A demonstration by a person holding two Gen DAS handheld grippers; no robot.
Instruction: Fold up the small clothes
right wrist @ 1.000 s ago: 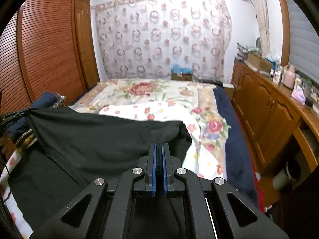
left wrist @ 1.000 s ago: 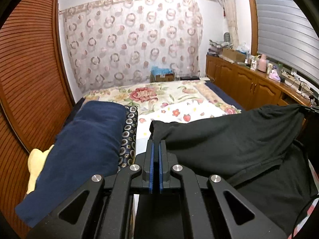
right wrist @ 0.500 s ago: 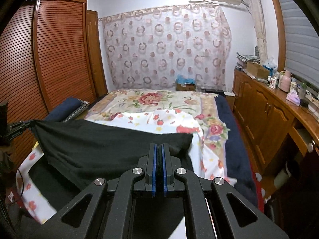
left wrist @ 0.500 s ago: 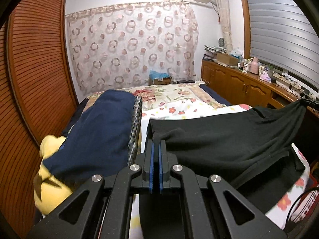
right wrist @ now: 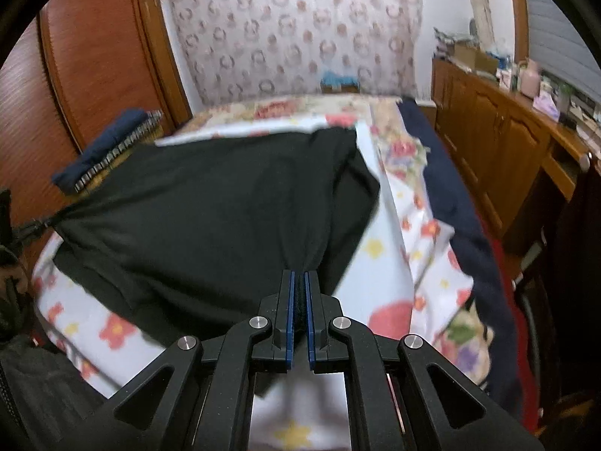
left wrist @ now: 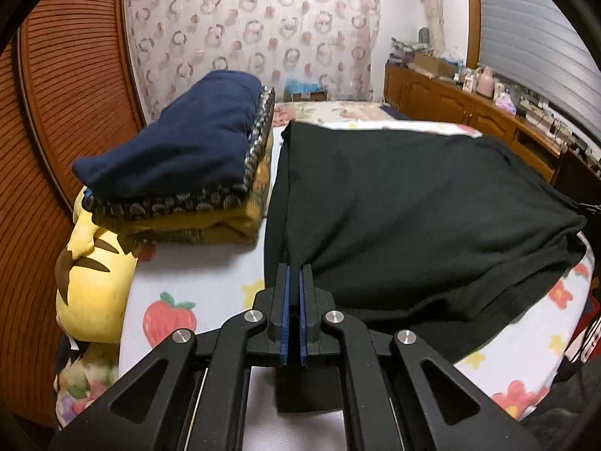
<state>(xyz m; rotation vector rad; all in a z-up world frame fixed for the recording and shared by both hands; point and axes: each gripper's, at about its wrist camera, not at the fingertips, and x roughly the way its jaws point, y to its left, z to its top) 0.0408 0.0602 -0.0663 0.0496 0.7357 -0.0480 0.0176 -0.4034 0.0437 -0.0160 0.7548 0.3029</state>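
I had the left gripper (left wrist: 294, 274) and right gripper (right wrist: 299, 280) each clenched on the black garment (left wrist: 413, 203), spread mid-frame over the bed (left wrist: 195, 282). Finished folds were stacked upper left (left wrist: 176, 143); I judged this fold unfinished.

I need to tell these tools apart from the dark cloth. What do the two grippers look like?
The left gripper and right gripper look identical: matte black angular linkage arms with triangular cutouts, round silver pivot bolts, and two narrow fingers lined with blue pads. No cables or markings show.
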